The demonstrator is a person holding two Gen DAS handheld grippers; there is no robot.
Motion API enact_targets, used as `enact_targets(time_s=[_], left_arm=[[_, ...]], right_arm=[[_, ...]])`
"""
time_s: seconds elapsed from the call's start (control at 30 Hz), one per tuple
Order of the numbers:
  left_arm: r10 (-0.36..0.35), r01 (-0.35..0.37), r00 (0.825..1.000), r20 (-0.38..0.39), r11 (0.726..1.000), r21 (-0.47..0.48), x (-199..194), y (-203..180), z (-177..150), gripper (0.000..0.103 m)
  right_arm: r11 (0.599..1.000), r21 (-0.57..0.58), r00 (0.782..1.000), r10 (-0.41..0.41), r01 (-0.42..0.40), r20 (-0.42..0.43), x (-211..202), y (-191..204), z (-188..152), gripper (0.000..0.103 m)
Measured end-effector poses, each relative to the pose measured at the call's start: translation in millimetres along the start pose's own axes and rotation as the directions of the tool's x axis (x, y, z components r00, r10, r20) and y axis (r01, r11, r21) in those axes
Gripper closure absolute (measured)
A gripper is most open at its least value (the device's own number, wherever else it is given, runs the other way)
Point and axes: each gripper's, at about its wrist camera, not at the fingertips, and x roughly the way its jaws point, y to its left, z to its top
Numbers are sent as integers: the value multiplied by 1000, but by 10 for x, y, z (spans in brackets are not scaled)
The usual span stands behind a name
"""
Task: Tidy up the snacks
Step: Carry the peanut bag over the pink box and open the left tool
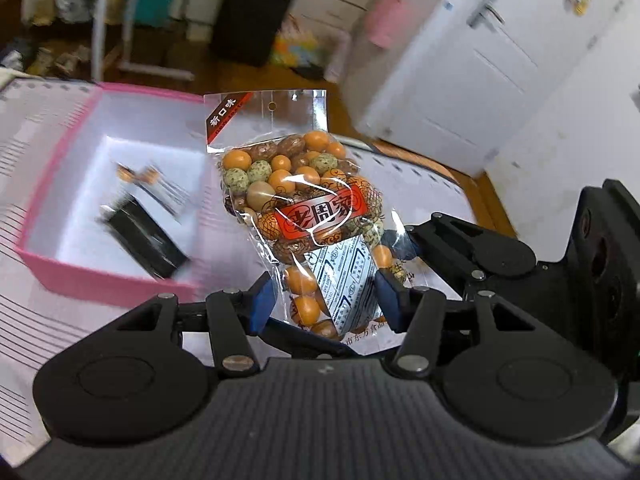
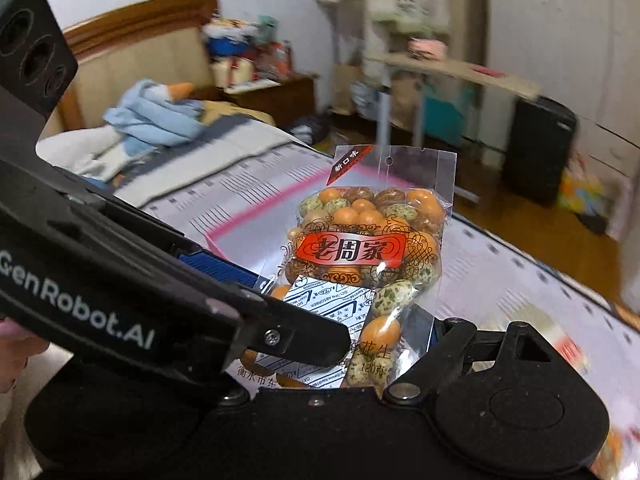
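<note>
A clear bag of coated peanuts (image 1: 304,204) with a red label is held upright above the table. My left gripper (image 1: 326,300) is shut on its lower end between blue pads. My right gripper (image 2: 360,344) is shut on the same bag (image 2: 368,236) from the other side; its black finger (image 1: 468,248) shows in the left wrist view. The left gripper's arm (image 2: 120,280) crosses the right wrist view. A pink box (image 1: 108,276) with a white inside sits to the left of the bag, holding a black packet (image 1: 144,240) and a small orange-ended packet (image 1: 148,180).
The table is covered with a striped printed cloth (image 1: 36,328). A white door (image 1: 480,60) and a black bin (image 1: 252,16) stand beyond the table. A bed with blue clothes (image 2: 152,116) is at the back left. A blurred red snack packet (image 2: 572,348) lies at the right.
</note>
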Motion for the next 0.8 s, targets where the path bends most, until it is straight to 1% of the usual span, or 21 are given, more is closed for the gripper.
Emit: enact_targets(time_s=[0.1, 0.2, 0.3, 0.4, 0.53, 0.6, 0.63, 0.7, 0.77, 0.8], left_arm=[[55, -54, 998, 31, 998, -28, 34, 239, 145, 51], [94, -91, 995, 32, 994, -64, 181, 525, 294, 51], [127, -125, 992, 13, 987, -105, 394, 844, 373, 50], [158, -157, 987, -5, 976, -152, 603, 1094, 353, 50], [190, -192, 981, -32, 956, -221, 782, 1398, 385, 50], [220, -222, 975, -34, 947, -232, 841, 1522, 386, 50], [245, -246, 969, -37, 941, -231, 867, 1563, 381, 50], [276, -277, 961, -32, 937, -211, 912, 1622, 358, 51], [295, -295, 955, -31, 934, -202, 956, 1664, 356, 51], [300, -302, 953, -38, 932, -199, 958, 1679, 341, 51]], right_arm=[[998, -52, 999, 49, -48, 11, 318, -11, 197, 13], [991, -88, 994, 106, -105, 9, 693, -100, 305, 13], [986, -82, 989, 142, -144, -26, 1067, -155, 350, 13], [981, -82, 983, 173, -177, -62, 1386, -177, 340, 13], [972, -68, 967, 214, -225, -137, 1686, -178, 344, 12], [973, -61, 963, 208, -221, -170, 1814, -154, 344, 12], [975, -64, 961, 197, -213, -196, 1893, -144, 344, 11], [979, -104, 961, 150, -178, -231, 2013, -104, 345, 11], [980, -149, 967, 96, -133, -234, 2060, -63, 352, 11], [980, -153, 966, 85, -126, -246, 2065, -54, 361, 11]])
